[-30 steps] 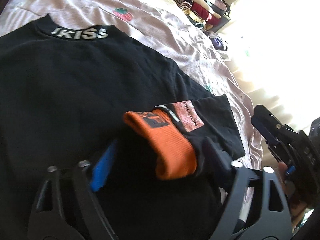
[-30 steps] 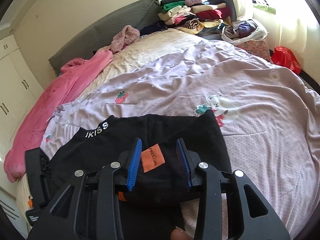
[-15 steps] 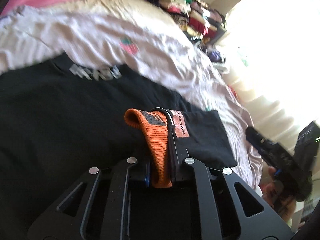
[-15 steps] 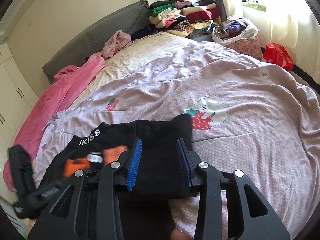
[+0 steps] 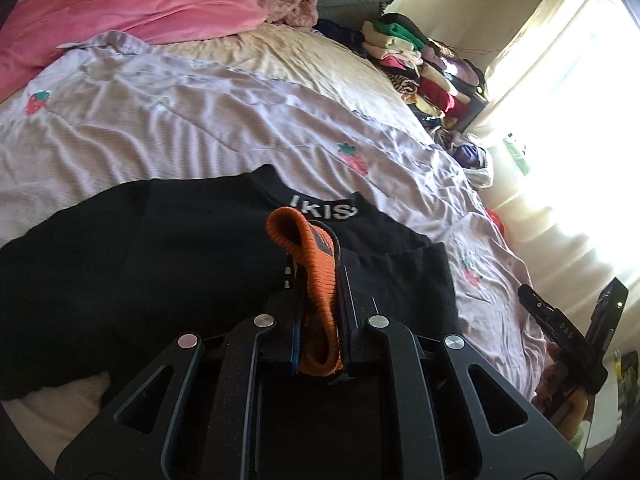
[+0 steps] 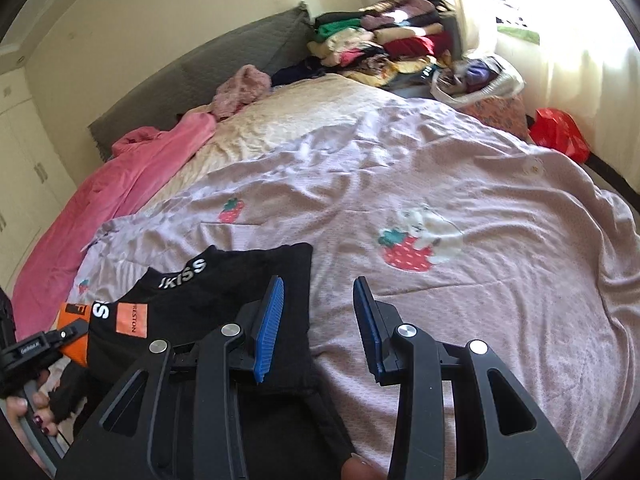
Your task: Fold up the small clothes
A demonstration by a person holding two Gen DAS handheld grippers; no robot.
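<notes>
A small black top (image 5: 168, 256) with a lettered collar band (image 5: 324, 211) lies on the lilac bedspread (image 5: 200, 128). My left gripper (image 5: 318, 312) is shut on its orange cuff (image 5: 316, 280) and holds the sleeve over the body. In the right wrist view the top (image 6: 240, 280) lies at the lower left, with the orange cuff (image 6: 72, 332) in the left gripper at the left edge. My right gripper (image 6: 318, 328) is open and empty, its left pad over the top's right edge.
A pink blanket (image 6: 120, 184) lies along the bed's left side. A pile of folded clothes (image 6: 376, 44) sits at the head corner by the window. A bag (image 6: 476, 80) and a red bag (image 6: 560, 136) stand beside the bed at the right.
My left gripper closed on the orange cuff and carried the sleeve up and across over the top's body. My right gripper stayed open and drew to the right, off the top.
</notes>
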